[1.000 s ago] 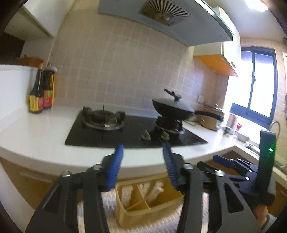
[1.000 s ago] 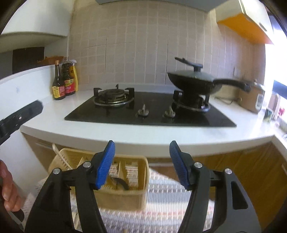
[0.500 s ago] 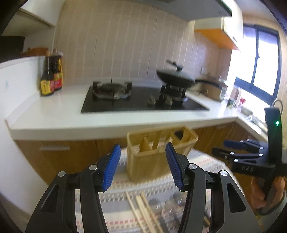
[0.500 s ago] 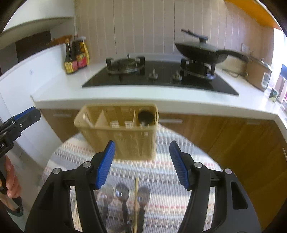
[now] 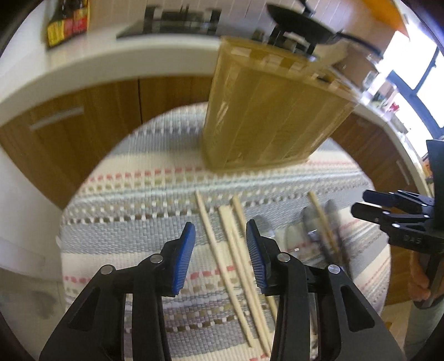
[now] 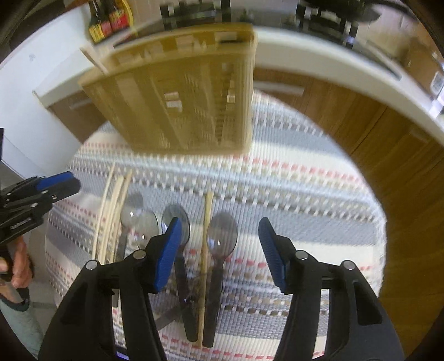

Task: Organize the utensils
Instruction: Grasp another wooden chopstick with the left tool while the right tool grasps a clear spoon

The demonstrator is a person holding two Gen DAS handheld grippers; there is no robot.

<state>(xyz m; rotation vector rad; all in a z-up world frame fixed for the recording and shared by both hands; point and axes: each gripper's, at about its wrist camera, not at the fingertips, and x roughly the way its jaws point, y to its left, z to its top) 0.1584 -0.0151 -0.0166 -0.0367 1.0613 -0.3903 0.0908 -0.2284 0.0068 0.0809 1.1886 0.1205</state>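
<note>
Left tongs [image 5: 220, 244] open above chopsticks [image 5: 230, 247]; caddy [image 5: 272, 111] beyond.

sauce bottles [image 6: 109, 20], black wok [image 5: 301, 20], striped mat [image 6: 291, 194]

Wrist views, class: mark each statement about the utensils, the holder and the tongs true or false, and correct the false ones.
1. Both tongs, left and right, are open and hold nothing. True.
2. The yellow utensil holder stands on the striped mat. True.
3. All chopsticks are already in the holder. False: three chopsticks lie on the mat in front of the left tongs, and a single chopstick lies among the spoons.
4. The spoons hang from the counter. False: they lie flat on the mat.
</note>
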